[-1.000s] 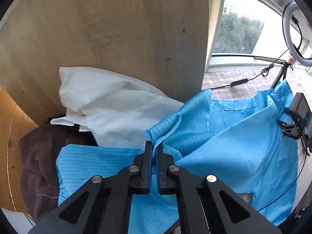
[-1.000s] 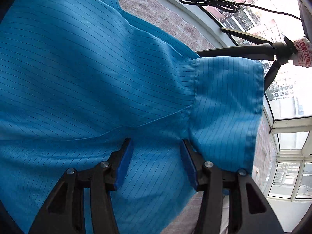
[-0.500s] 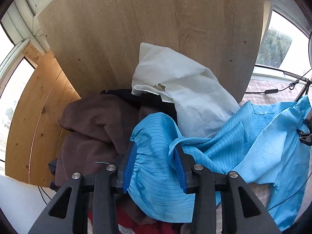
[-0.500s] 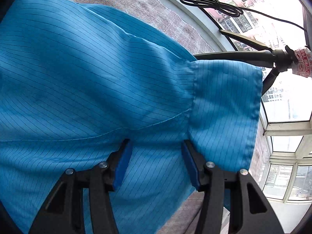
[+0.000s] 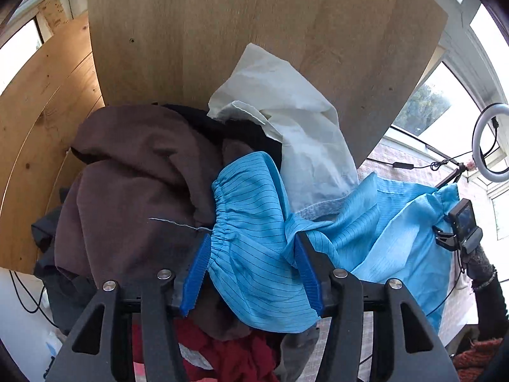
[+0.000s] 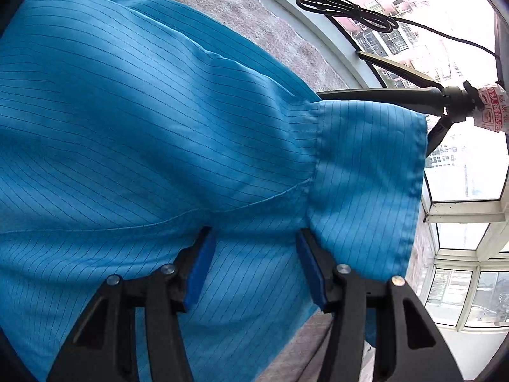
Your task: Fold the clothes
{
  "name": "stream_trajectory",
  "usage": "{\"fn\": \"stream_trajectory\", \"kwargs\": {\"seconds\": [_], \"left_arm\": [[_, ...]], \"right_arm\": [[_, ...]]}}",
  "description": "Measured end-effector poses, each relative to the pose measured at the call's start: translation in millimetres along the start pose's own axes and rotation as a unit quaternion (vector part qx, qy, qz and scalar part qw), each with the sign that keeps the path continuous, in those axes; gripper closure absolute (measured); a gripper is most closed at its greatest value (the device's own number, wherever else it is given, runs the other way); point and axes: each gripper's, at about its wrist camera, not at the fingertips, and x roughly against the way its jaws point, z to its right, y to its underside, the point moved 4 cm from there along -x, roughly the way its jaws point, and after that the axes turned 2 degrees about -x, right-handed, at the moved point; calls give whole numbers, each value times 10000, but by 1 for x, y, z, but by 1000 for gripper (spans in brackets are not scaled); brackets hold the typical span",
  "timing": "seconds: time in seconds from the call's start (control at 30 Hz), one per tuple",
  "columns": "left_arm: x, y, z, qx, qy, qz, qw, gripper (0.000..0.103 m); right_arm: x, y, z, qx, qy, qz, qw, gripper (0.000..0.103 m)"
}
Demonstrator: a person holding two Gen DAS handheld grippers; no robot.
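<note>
Folding has barely begun: the thin-striped blue garment [image 5: 366,232] lies mostly spread on the right, its gathered cuff [image 5: 241,222] loose between the left gripper [image 5: 254,273]'s opening jaws, while the right gripper [image 6: 254,267] hovers half-wide over its body, gripping nothing.

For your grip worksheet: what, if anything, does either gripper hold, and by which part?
Nothing is held. The left gripper jaws are opening around the blue garment's elastic cuff; right gripper open.

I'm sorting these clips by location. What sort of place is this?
Probably an enclosed balcony or sunroom in a high-rise flat, used as a recording corner: wraparound windows overlooking apartment blocks, a heap of clothes against a wooden board, and a ring light.
</note>
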Motion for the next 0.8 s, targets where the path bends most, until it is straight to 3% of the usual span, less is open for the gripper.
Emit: {"fn": "stream_trajectory", "kwargs": {"seconds": [0.13, 0.3, 0.37, 0.43, 0.47, 0.63, 0.8], "left_arm": [[4, 2, -23, 311, -264, -62, 9991, 51], [-25, 8, -15, 166, -348, -446, 9983, 50], [-39, 9, -10, 74, -592, -533, 9968, 50], [-49, 9, -4, -18, -904, -557, 9943, 66], [-48, 9, -1, -23, -961, -504, 9941, 88], [2, 21, 24, -161, -939, 51, 9954, 90], [81, 61, 72, -506, -625, 532, 9953, 91]], "right_arm": [[2, 3, -1, -44, -24, 7, 10000, 50], [6, 2, -10, 0, 70, 16, 10000, 50], [9, 1, -17, 46, 137, 24, 9999, 50], [11, 1, -21, 80, 185, 34, 9998, 50], [12, 2, -21, 96, 194, 45, 9998, 50], [15, 4, -26, 94, 133, 84, 9998, 50], [18, 8, -12, 163, 186, 112, 9996, 50]]}}
